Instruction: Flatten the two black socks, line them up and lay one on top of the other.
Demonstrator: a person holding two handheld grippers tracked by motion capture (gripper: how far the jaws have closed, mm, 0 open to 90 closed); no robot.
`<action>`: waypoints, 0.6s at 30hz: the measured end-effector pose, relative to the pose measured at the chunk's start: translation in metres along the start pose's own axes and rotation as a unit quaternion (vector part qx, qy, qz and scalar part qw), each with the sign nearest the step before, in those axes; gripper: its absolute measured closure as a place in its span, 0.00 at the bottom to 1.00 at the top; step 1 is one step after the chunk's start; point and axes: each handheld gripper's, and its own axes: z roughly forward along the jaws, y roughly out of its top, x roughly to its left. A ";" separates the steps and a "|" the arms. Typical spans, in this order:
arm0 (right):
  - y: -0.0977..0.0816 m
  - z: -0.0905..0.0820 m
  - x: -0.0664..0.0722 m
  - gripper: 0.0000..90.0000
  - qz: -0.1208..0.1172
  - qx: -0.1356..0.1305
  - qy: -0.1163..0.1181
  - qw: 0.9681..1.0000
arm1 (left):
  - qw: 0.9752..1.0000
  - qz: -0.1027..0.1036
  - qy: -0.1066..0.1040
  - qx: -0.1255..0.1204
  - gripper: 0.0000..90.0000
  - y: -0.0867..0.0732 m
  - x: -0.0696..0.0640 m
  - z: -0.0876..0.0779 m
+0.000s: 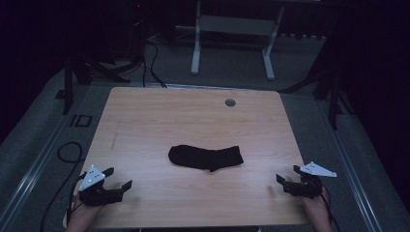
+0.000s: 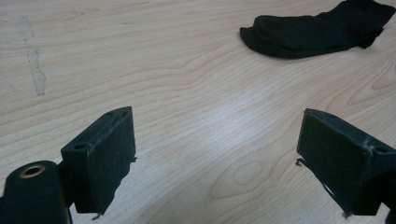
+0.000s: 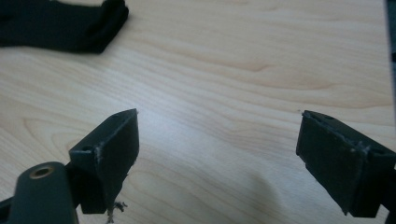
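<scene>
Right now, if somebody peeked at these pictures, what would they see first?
A black sock lying flat in the middle of the light wooden table, all by itself. Next, the left gripper and the right gripper, one near each front corner of the table, both open and holding nothing, well apart from the sock.

Black sock (image 1: 205, 157), flat and slightly crumpled, lengthwise across the middle of the wooden table (image 1: 145, 116)
</scene>
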 end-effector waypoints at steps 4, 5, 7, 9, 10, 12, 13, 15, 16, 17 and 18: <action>-0.002 -0.006 -0.001 0.15 0.006 -0.017 -0.009 1.000 | 1.000 -0.009 -0.002 -0.014 0.13 -0.002 0.000 -0.004; -0.003 -0.007 -0.001 0.14 0.007 -0.019 -0.009 1.000 | 1.000 -0.010 -0.001 -0.014 0.13 -0.002 -0.001 -0.005; -0.003 -0.009 -0.001 0.15 0.005 -0.017 -0.010 1.000 | 1.000 -0.008 0.003 -0.016 0.13 -0.004 -0.001 -0.006; -0.004 -0.011 0.000 0.15 0.006 -0.017 -0.012 1.000 | 1.000 -0.007 0.009 -0.016 0.14 -0.006 -0.001 -0.008; -0.004 -0.011 0.000 0.15 0.005 -0.016 -0.014 1.000 | 1.000 -0.008 0.010 -0.019 0.13 -0.006 -0.001 -0.009; -0.004 -0.013 0.001 0.15 0.005 -0.020 -0.018 1.000 | 1.000 -0.011 0.013 -0.017 0.13 -0.007 -0.001 -0.010; -0.004 -0.013 0.001 0.15 0.006 -0.019 -0.018 1.000 | 1.000 -0.011 0.012 -0.020 0.13 -0.007 0.000 -0.011; -0.004 -0.013 0.001 0.15 0.005 -0.023 -0.021 1.000 | 0.999 -0.018 0.012 -0.023 0.13 -0.007 0.001 -0.013; -0.004 -0.013 0.001 0.15 0.006 -0.021 -0.020 1.000 | 0.999 -0.017 0.011 -0.025 0.13 -0.007 0.002 -0.013; -0.004 -0.013 0.001 0.15 0.006 -0.021 -0.021 1.000 | 0.999 -0.018 0.011 -0.027 0.13 -0.007 0.002 -0.014; -0.004 -0.013 0.000 0.15 0.006 -0.022 -0.022 0.999 | 0.999 -0.019 0.013 -0.029 0.13 -0.007 0.002 -0.014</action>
